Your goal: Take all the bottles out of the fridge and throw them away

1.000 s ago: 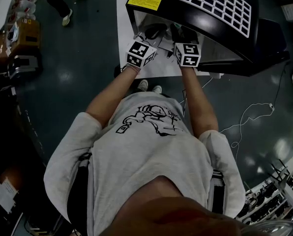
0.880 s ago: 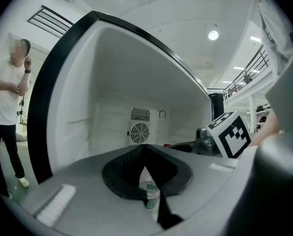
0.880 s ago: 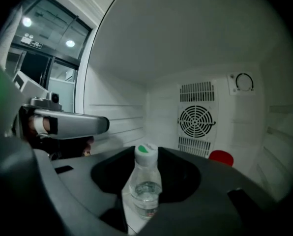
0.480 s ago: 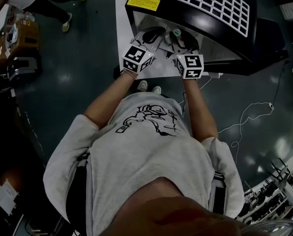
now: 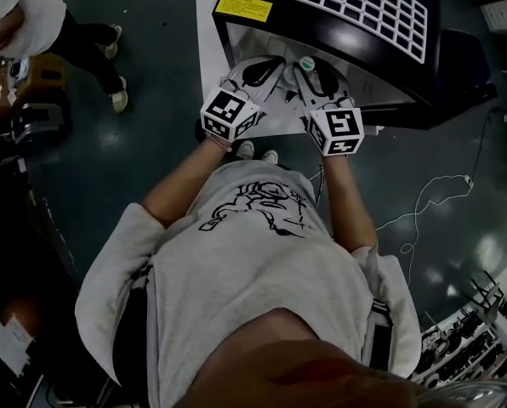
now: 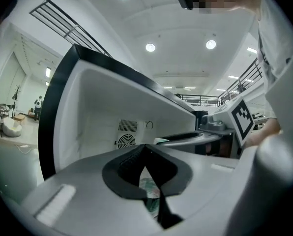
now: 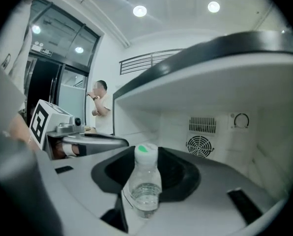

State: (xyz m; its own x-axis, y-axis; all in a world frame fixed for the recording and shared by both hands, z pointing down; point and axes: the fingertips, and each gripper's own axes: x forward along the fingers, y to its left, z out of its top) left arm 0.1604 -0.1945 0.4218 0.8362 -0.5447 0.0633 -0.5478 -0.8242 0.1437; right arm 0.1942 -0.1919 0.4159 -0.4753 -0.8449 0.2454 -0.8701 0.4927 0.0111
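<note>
Right gripper [image 7: 146,177]: fingers set wide and clamped on the sides of a clear bottle [image 7: 145,193]. The bottle stands upright between them, with a little water inside and its white cap [image 7: 146,152], marked with a green spot, clear above them. Left gripper [image 6: 146,154]: fingers drawn together, tips meeting. A green-and-white patch [image 6: 151,194] shows in the slit beneath them, identity not determinable. The open fridge [image 7: 235,151] lies directly ahead of both pairs of fingers.

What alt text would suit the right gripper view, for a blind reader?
The right gripper holds a clear bottle with a green-dotted white cap upright between its jaws, before an open white fridge with a fan grille at the back.
</note>
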